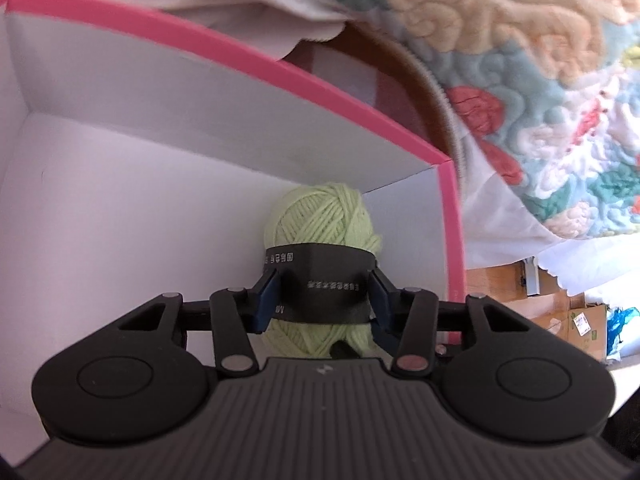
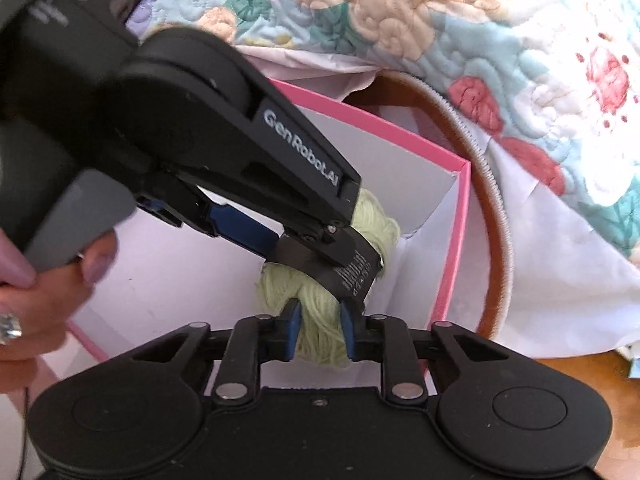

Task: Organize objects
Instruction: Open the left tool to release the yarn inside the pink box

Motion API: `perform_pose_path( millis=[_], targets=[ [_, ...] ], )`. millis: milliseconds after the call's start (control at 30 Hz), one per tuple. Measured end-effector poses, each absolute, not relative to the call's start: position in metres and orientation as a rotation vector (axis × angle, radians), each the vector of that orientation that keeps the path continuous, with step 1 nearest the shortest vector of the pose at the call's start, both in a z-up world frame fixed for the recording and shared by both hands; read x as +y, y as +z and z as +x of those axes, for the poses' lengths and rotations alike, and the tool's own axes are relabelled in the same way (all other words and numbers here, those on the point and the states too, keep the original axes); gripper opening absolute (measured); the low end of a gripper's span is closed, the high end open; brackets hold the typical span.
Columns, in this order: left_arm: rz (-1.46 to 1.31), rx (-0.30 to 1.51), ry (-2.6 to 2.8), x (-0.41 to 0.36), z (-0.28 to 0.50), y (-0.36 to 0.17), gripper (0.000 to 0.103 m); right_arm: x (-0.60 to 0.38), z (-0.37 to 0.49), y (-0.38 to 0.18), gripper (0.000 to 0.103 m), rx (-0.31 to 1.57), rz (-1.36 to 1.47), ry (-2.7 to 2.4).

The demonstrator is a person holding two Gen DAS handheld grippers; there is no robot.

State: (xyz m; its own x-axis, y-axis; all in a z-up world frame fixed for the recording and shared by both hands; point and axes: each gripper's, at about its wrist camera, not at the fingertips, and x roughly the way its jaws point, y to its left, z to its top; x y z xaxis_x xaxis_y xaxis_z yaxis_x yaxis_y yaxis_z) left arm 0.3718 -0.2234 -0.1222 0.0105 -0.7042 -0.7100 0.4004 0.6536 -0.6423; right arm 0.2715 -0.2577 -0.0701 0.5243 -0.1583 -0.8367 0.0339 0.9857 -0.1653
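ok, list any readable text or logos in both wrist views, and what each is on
"GenRoboLAI", as best it reads: white print on the side of the left tongs.
Small white logo mark on the left tongs' body: a symbol, no readable letters.
White print on the black band around the green yarn ball: too small and blurred.
Large pale characters on the body at top left of the right wrist view: blurred.

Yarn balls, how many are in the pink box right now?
1: a light green yarn ball in the far right corner of the pink box, gripped by both the left gripper and right gripper. The box's near part is hidden.
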Motion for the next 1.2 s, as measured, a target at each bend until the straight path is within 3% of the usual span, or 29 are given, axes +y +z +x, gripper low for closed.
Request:
perform_pose_path(
  millis=[400, 667, 1200],
  targets=[
    [-0.149, 1.236, -0.868, -0.225, 0.367, -0.115, 0.037, -0.248, 0.266, -0.074, 0.018, 0.967, -0.193, -0.082],
    [-0.176, 1.243, -0.898, -0.238, 0.374, -0.118, 0.036, -0.257, 0.262, -0.074, 0.022, 0.941, -0.128, -0.088],
    [-0.043, 1.188, -0.775, -0.187, 0.358, -0.063, 0.051, -0.271, 0.242, -0.057, 0.027, 0.889, 0.072, -0.098]
  ],
)
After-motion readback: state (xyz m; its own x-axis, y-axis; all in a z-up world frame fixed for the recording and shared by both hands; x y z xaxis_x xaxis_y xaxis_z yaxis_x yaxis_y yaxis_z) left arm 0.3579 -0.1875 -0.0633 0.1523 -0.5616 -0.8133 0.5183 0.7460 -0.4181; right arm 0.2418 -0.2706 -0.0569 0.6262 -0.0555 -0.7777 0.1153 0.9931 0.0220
